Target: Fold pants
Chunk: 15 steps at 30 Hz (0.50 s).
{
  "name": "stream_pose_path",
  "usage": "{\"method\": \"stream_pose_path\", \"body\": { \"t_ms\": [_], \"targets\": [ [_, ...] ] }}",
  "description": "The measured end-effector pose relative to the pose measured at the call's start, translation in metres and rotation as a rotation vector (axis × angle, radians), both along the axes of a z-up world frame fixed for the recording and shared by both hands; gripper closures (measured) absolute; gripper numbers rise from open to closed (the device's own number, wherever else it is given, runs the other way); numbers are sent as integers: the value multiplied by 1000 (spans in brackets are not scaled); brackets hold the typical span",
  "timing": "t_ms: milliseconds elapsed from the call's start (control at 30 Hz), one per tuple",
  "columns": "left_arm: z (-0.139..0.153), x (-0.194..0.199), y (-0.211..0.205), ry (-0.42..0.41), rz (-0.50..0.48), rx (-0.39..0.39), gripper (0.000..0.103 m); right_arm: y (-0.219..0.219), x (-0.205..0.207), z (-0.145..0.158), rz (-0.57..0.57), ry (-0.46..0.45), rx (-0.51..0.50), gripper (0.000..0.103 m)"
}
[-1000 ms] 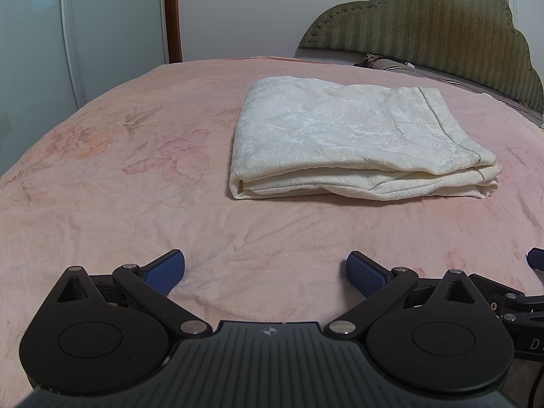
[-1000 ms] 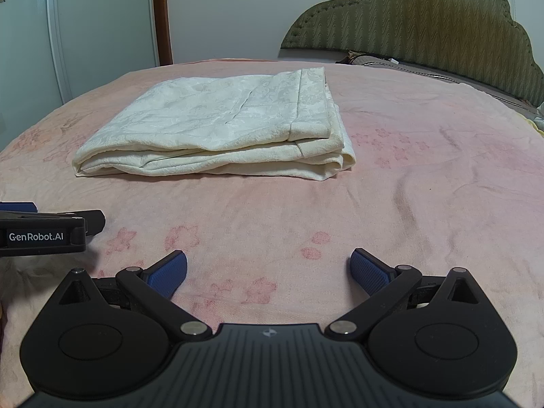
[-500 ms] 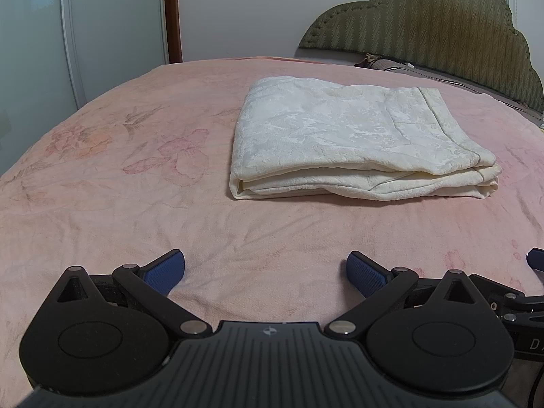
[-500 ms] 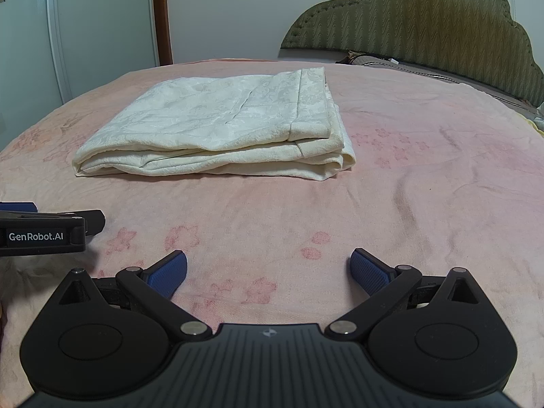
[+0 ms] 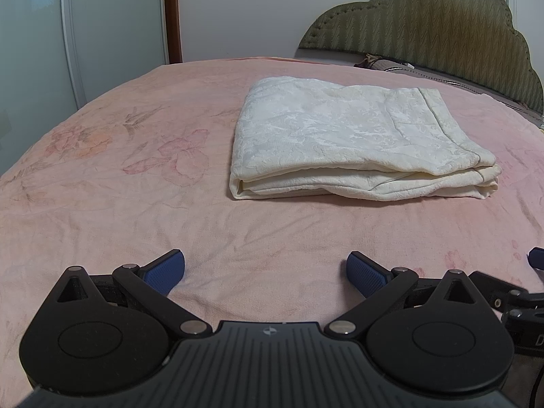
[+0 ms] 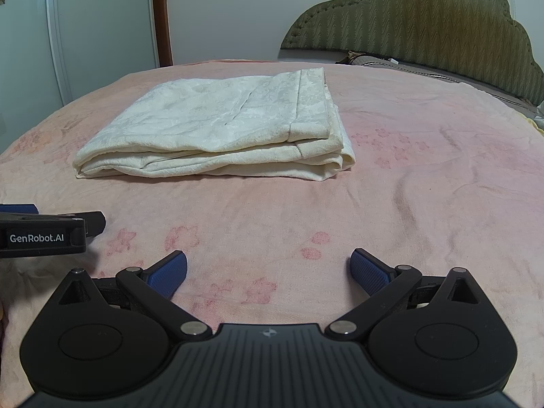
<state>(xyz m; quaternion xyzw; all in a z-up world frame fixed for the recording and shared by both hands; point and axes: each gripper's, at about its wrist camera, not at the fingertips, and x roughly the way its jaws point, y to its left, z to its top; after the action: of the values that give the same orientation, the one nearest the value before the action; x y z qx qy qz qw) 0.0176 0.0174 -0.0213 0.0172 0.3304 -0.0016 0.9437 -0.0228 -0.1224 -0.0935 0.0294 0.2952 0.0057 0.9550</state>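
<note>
Cream-white pants (image 5: 353, 136) lie folded into a flat rectangular stack on the pink floral bedspread (image 5: 119, 183); they also show in the right wrist view (image 6: 217, 125). My left gripper (image 5: 266, 270) is open and empty, low over the bedspread, well short of the pants' near edge. My right gripper (image 6: 268, 270) is open and empty, also low and short of the pants. The left gripper's body shows at the left edge of the right wrist view (image 6: 44, 234).
A green padded headboard (image 5: 442, 34) stands at the back right, with a pillow edge (image 6: 391, 64) below it. A white wardrobe (image 5: 85, 27) and a brown door frame (image 5: 171, 13) stand beyond the bed's far left edge.
</note>
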Motion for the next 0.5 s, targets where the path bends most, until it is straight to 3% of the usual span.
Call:
{"method": "stream_pose_path", "body": {
  "t_ms": [167, 500],
  "targets": [
    [0, 0, 0, 0, 0, 0, 0, -8, 4, 3, -23, -1, 33, 0],
    [1, -1, 2, -7, -6, -16, 0, 2, 3, 1, 5, 3, -27, 0]
  ]
}}
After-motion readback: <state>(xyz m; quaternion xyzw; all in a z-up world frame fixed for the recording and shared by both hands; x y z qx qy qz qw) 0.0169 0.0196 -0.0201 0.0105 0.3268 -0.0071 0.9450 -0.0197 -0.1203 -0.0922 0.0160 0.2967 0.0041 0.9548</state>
